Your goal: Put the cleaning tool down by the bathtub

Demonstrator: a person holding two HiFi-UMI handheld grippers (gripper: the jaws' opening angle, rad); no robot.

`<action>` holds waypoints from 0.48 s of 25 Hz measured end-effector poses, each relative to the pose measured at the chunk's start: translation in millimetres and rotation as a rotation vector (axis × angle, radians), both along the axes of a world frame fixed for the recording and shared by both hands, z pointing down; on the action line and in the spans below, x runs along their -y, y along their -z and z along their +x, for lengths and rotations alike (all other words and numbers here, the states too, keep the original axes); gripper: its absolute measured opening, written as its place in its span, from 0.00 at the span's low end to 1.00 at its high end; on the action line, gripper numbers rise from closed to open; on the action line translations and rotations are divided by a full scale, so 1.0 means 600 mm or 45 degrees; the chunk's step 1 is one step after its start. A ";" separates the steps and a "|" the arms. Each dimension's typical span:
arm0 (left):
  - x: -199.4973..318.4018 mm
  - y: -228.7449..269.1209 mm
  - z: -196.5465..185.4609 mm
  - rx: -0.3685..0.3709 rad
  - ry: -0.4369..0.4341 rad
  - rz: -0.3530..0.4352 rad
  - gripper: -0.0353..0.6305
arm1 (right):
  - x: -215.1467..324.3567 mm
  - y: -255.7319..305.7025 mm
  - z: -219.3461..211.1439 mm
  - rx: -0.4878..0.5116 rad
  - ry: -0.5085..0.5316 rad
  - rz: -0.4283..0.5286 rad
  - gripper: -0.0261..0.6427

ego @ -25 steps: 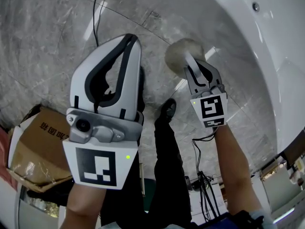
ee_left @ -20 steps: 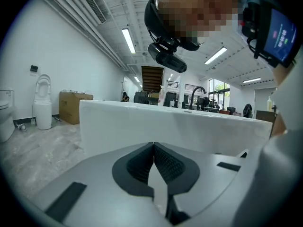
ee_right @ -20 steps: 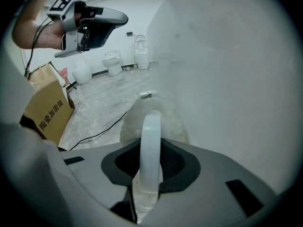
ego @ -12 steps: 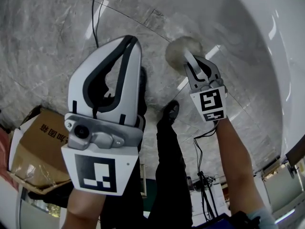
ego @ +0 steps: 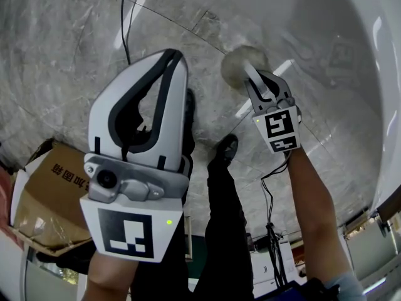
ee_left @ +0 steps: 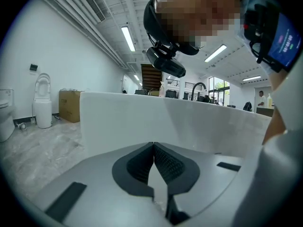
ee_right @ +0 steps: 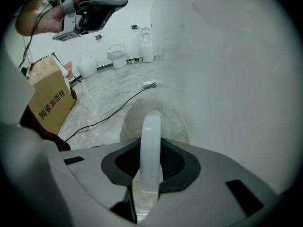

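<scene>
Your right tongs (ee_right: 150,150) are closed on the cleaning tool (ee_right: 151,131). Both dark pads (ee_right: 174,163) press against the sides of its white handle, which stands upright between them. In the head view, the right tongs (ego: 255,80) sit upper centre and point toward the top of the frame. The tool's round, fuzzy head (ego: 241,64) projects just beyond the tips. The head hangs low over the marble floor (ego: 62,42), close beside the curved white wall of the bathtub (ego: 351,55). You cannot tell from any view whether the head touches the floor.

Your left tongs (ee_left: 153,148) are closed and hold nothing: the ribbed pads meet at their tips. In the head view, the left tongs (ego: 170,61) fill the left centre of the frame, well apart from the tool.

A black cable (ego: 125,24) runs across the floor at upper left. A cardboard box (ego: 44,193) lies at lower left. A dark shoe (ego: 224,148) stands on the floor at centre, between your two arms. In the right gripper view, white toilets (ee_right: 116,56) stand at the far wall, upper centre.
</scene>
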State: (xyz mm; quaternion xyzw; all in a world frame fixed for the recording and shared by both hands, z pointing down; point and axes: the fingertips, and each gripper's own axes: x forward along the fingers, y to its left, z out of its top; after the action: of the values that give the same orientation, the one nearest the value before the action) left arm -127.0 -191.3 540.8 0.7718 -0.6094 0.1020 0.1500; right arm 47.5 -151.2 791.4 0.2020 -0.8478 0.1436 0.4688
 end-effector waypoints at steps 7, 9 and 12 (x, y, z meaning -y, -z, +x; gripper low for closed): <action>0.000 -0.005 0.000 0.001 -0.011 -0.004 0.08 | -0.007 -0.027 -0.006 0.001 0.019 -0.025 0.19; -0.002 -0.003 0.003 0.006 -0.029 -0.004 0.08 | -0.010 -0.033 -0.006 -0.004 0.035 -0.025 0.19; -0.005 -0.005 0.002 0.017 -0.049 -0.006 0.08 | -0.008 -0.045 -0.005 -0.015 0.042 -0.018 0.19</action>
State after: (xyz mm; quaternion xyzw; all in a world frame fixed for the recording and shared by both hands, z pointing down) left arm -125.7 -188.1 543.9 0.7824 -0.5952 0.1114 0.1458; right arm 44.4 -146.7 818.3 0.1854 -0.8473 0.1405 0.4775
